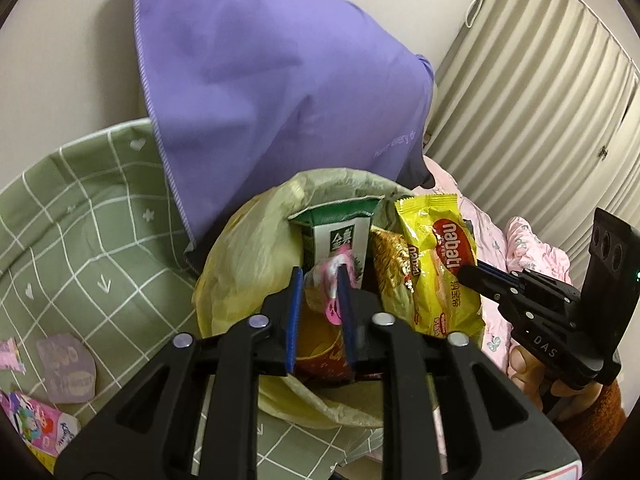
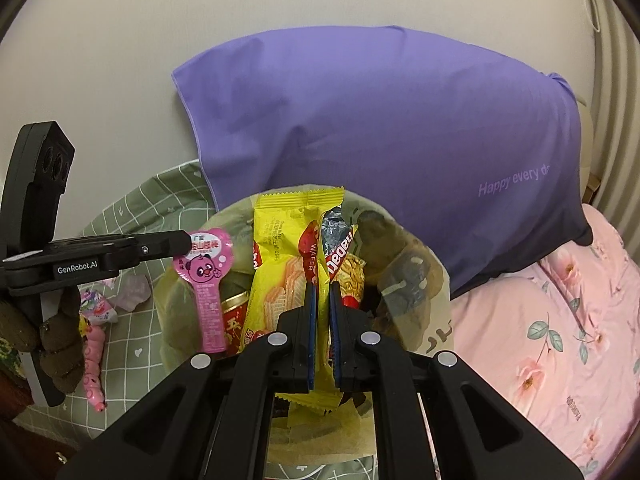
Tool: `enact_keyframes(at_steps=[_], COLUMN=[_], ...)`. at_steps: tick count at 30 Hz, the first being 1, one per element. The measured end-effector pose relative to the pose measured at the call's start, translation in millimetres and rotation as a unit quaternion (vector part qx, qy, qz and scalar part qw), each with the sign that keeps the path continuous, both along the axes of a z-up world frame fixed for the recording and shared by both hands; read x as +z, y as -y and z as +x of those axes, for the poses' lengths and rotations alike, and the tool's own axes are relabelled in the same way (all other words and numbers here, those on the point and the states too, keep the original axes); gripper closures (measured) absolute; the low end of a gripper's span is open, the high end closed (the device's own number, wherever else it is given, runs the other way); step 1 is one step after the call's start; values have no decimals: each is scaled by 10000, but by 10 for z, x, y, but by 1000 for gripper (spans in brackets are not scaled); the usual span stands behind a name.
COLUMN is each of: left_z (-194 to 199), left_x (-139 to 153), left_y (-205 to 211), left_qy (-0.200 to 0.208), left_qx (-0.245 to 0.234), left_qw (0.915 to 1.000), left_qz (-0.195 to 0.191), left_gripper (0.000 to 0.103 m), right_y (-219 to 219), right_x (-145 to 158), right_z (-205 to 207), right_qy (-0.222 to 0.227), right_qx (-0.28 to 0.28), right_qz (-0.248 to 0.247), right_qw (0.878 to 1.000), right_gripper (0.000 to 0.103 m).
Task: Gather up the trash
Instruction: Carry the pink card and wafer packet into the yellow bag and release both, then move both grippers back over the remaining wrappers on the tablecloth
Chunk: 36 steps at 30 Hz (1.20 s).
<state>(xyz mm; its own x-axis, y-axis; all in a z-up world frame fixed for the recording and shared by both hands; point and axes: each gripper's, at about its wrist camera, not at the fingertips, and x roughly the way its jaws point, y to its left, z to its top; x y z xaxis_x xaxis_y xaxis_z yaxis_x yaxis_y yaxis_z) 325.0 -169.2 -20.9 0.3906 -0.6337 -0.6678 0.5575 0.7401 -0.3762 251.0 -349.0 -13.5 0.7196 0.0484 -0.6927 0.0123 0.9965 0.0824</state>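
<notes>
Over the yellow trash bag [image 2: 420, 320], the right gripper [image 2: 323, 292] pinches a Nabati wafer wrapper [image 2: 280, 248]; at nine o'clock the left gripper [image 1: 320, 276] pinches a pink lollipop wrapper [image 2: 206, 276]. Either may snag and miss the bag.

ahead: purple fabric pillow [image 2: 400, 152] blocks | below: yellow-green plastic bag [image 1: 240, 264] mouth crowded | left: green checked bedsheet [image 1: 80, 232] open

Both tongs were matte black with blue finger pads [image 1: 295, 316] and silver rivets; the left tongs [image 2: 182, 242] read "GenRobot.AI", the right tongs [image 1: 466, 274] "DAS".
</notes>
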Motion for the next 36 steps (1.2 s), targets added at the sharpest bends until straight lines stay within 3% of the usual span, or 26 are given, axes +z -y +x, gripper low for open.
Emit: enact_keyframes(at_steps=[6,12,20,28,36], left_z=[-51,-166,-351,-526,-732], left_x=[29,107,38,-240,-626], left_y=[-188,-558,-1240,-2134,-2865], left_qy=[1,275,542,325,-143], left_qx=[217,684,1416,2312,3217], left_qw=[9997,9972,9882,9708,9431], left_qz=[-80,-130,211,546,825], left_gripper=[66,51,47,47,47], right_y=[-33,-103,-459,-1032,-1658], right_x=[-3,83,162,107,-97], right_z=[-47,-66,-12,129,209], right_qy=[9,117,258,253,-67], right_qx=[-34,-44,290,991,1717], right_qz=[-88,-157,-46,143,224], right_qw=[10000,9998,9992,9947,9849], right_gripper=[74,73,73,73,72])
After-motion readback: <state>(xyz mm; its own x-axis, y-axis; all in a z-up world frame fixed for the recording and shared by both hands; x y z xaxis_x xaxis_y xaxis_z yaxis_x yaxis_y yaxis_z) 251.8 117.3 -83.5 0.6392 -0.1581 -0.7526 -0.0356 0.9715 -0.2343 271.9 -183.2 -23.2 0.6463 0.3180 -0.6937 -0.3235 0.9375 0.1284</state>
